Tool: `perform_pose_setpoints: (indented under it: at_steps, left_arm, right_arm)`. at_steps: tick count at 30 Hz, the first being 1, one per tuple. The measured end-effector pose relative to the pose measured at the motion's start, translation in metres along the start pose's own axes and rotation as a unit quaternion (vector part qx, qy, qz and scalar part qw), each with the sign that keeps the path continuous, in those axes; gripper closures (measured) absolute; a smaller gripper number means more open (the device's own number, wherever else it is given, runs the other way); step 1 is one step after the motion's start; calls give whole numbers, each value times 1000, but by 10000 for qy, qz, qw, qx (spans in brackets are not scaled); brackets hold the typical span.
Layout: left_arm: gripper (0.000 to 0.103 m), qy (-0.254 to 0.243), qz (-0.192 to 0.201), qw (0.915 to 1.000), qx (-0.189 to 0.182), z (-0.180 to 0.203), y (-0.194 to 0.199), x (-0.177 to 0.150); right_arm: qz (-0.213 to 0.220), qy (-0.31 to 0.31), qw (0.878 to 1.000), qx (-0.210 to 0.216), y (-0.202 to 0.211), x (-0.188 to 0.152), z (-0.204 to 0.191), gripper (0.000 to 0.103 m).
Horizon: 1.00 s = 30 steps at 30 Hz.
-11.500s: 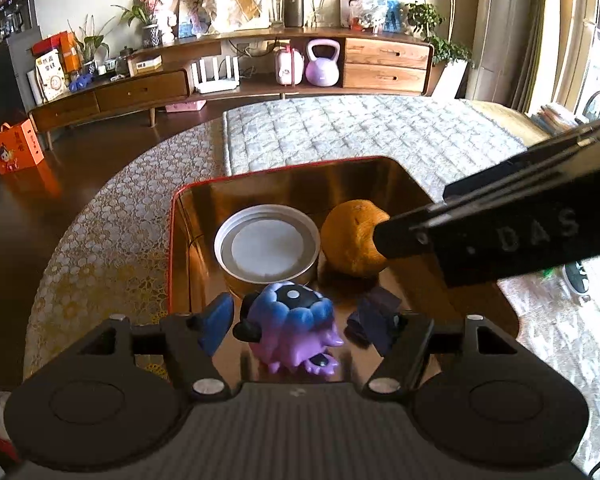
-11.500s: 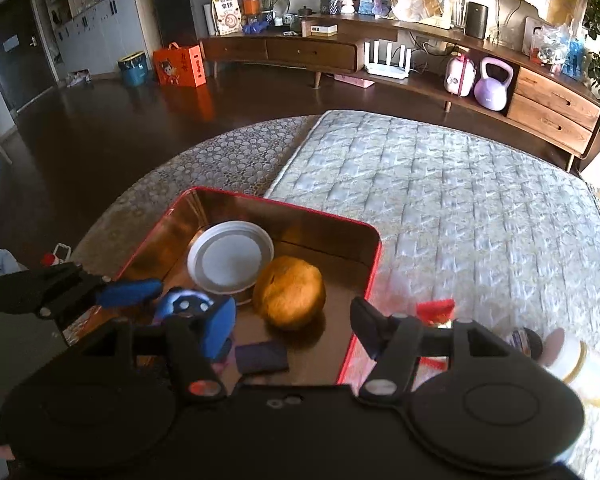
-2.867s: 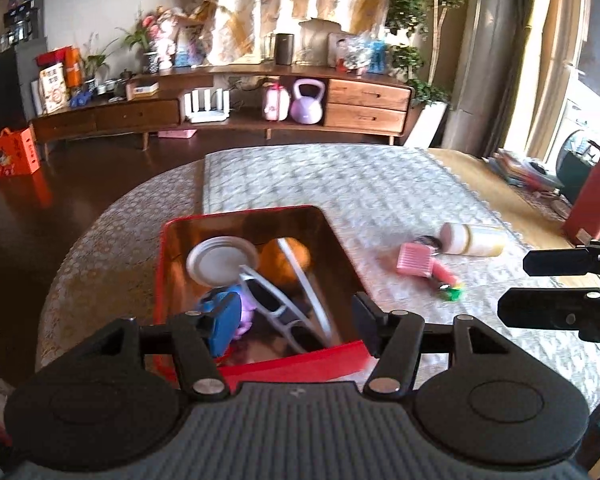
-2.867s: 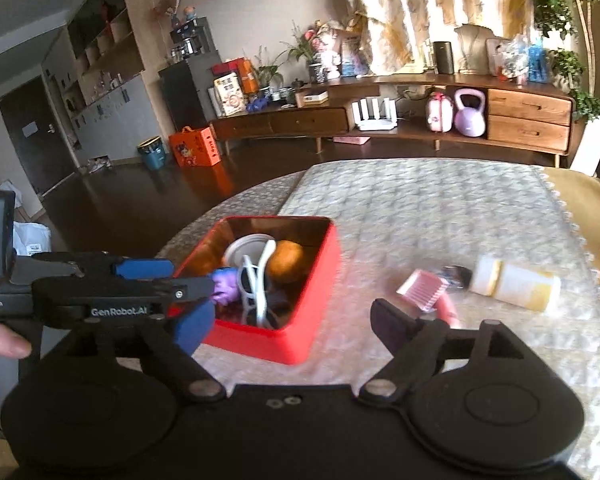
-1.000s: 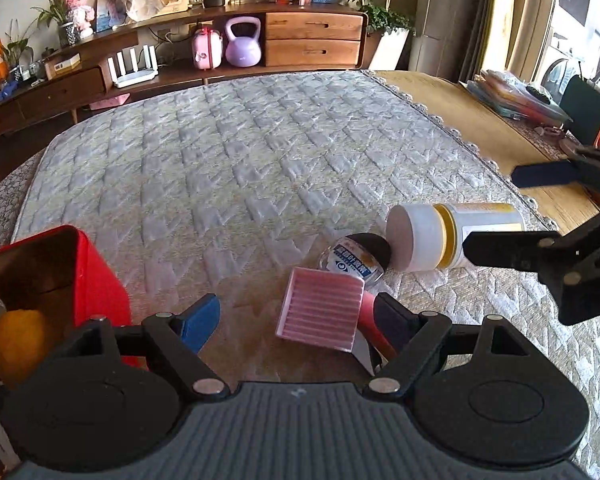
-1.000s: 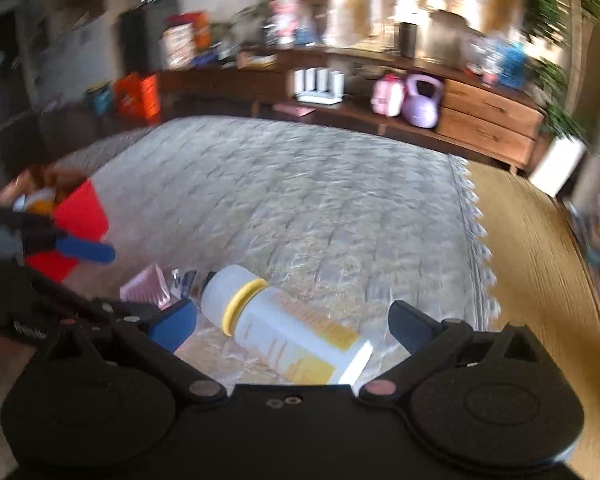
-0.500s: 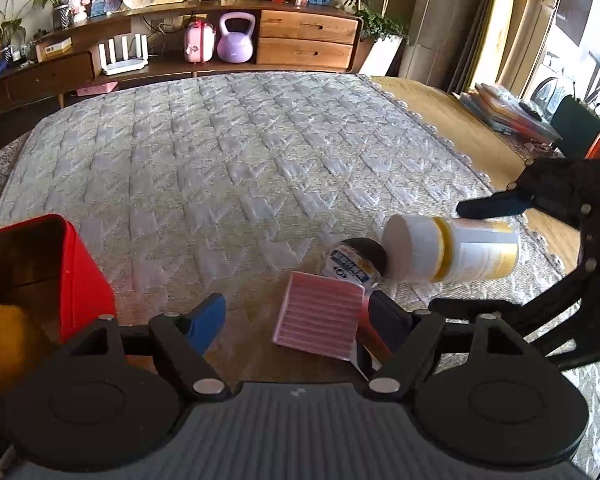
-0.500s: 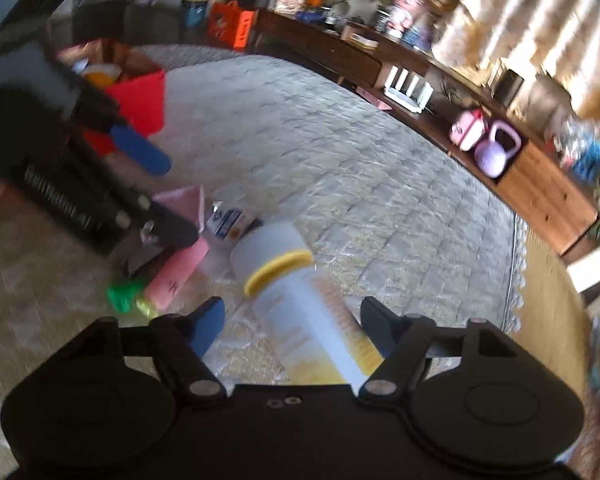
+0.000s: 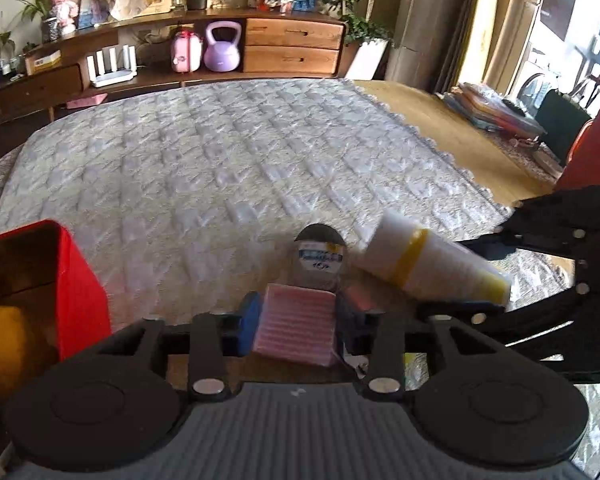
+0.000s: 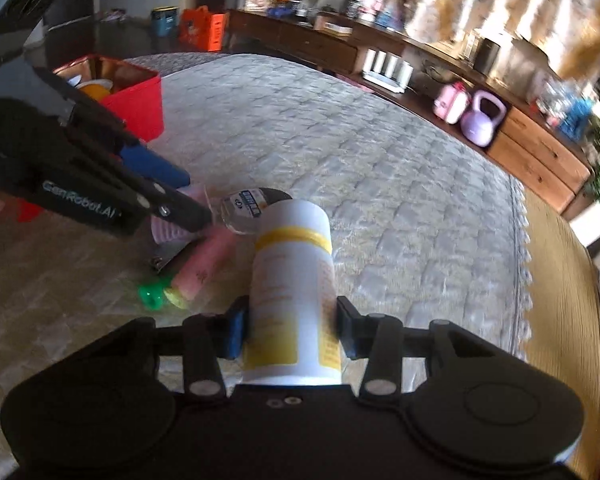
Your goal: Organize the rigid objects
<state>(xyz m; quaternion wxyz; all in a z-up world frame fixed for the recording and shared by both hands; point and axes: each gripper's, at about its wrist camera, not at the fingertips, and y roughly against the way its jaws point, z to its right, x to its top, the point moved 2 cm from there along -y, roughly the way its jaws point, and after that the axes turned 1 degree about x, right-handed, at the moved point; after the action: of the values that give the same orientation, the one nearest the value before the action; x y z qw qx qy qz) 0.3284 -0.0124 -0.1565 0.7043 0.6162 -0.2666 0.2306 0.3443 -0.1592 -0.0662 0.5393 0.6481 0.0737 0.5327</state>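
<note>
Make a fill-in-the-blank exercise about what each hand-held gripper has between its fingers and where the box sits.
1. The left hand-held gripper is shut on the ribbed ____ comb.
2. The bottle between the right hand-held gripper's closing fingers has a ____ band.
3. The orange lies in the ____ box.

Missing words: pink; yellow; red

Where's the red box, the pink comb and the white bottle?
Red box (image 9: pixel 82 288), left wrist view, on its red outer wall.
Pink comb (image 9: pixel 294 328), left wrist view, on its ridged pink face.
White bottle (image 10: pixel 292 280), right wrist view, on its labelled side below the yellow band.
</note>
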Motion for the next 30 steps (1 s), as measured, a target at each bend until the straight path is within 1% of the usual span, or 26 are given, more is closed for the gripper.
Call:
perform_pose_setpoints:
  at_steps: [1, 3, 6, 9, 12, 13, 15, 16, 18, 19, 20, 21, 23, 25, 27, 28, 30]
  left_arm:
    - [95, 55, -36, 9999, 81, -1, 0, -1]
    - [95, 190, -76, 9998, 77, -5, 3, -3]
    - [96, 95, -76, 9998, 135, -3, 9, -9]
    - [95, 9, -113, 9999, -8, 0, 16, -15]
    - [95, -113, -10, 9999, -14, 2, 26, -17]
    - [95, -167, -33, 9998, -58, 2, 28, -18]
    - [93, -243, -87, 9997, -25, 3, 30, -18]
    - [89, -258, -112, 9996, -57, 3, 30, -17]
    - [74, -262, -145, 9995, -129, 2, 30, -15]
    - [52, -290, -173, 9993, -164, 2, 30, -13]
    - [26, -356, -214, 9989, -207, 2, 30, -11]
    - [22, -457, -238, 9984, -229, 4, 29, -10]
    - [22, -722, -277, 9967, -231, 9, 30, -7]
    - [22, -1116, -445, 9917, -454, 16, 30, -3]
    - [22, -1657, -607, 9831, -485, 23, 27, 1]
    - [22, -1932, -726, 9772, -505, 26, 24, 2]
    - [22, -2203, -919, 9687, -678, 28, 18, 4]
  right_arm:
    - [13, -101, 9999, -27, 2, -1, 0, 59]
    - [29, -403, 9991, -86, 8, -6, 0, 59]
    - [80, -846, 9964, -6, 20, -14, -1, 59]
    - [153, -952, 9953, 46, 33, -21, -8, 59]
    - [211, -1008, 9947, 43, 46, -26, -12, 59]
    - [225, -1069, 9940, 68, 49, -28, -12, 59]
    - [233, -1132, 9933, 85, 55, -31, -12, 59]
    - [247, -1162, 9929, 110, 57, -31, -12, 59]
    - [254, -1181, 9926, 153, 62, -35, -12, 59]
    - [260, -1165, 9928, 142, 63, -35, -12, 59]
    - [264, -1157, 9928, 134, 64, -35, -11, 59]
    - [259, -1175, 9926, 137, 65, -36, -9, 59]
    - [263, -1229, 9919, 165, 66, -38, -6, 59]
    - [254, -1230, 9919, 212, 65, -39, -5, 59]
    - [237, -1183, 9923, 269, 65, -40, -4, 59]
    - [239, -1158, 9925, 298, 65, -40, -4, 59]
    - [229, -1130, 9928, 339, 65, -41, -3, 59]
